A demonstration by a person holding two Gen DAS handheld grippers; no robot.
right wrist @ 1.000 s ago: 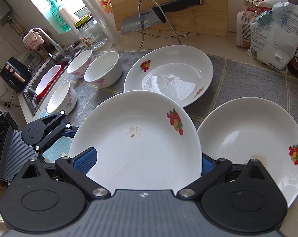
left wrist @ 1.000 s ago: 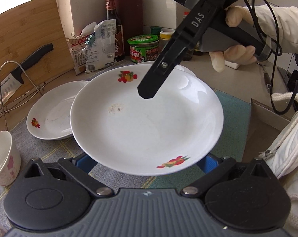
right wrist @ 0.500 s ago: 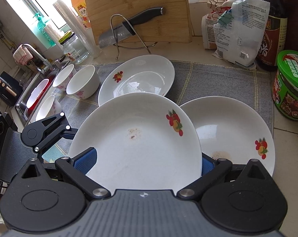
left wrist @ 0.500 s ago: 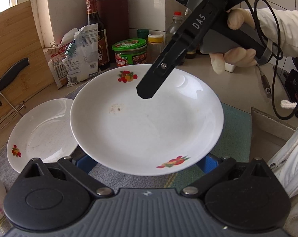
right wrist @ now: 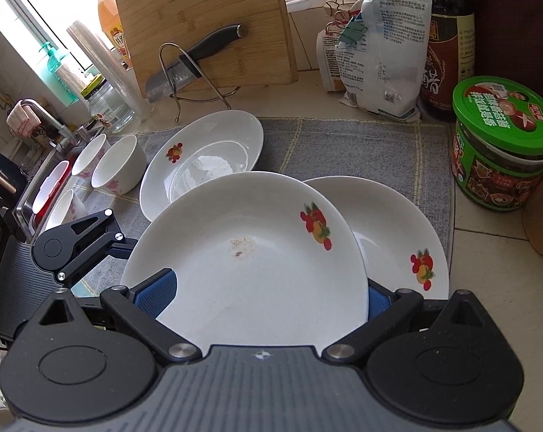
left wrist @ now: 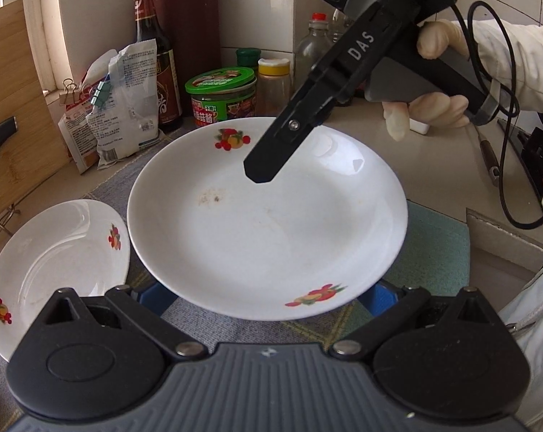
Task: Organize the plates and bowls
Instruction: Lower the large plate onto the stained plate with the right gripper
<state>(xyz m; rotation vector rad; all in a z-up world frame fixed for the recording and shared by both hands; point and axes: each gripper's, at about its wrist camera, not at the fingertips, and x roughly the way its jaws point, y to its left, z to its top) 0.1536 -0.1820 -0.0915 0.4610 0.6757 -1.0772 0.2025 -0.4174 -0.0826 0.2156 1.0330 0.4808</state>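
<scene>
Plate (right wrist: 257,252) carried rightward over second plate (right wrist: 397,230) | both claws grasping its rim

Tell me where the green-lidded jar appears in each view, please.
Left wrist: green-lidded jar at upper centre, behind the held plate.
Right wrist: the jar at the right edge, on the counter.
Shared landmark: the dark sauce bottle beside the jar.
</scene>
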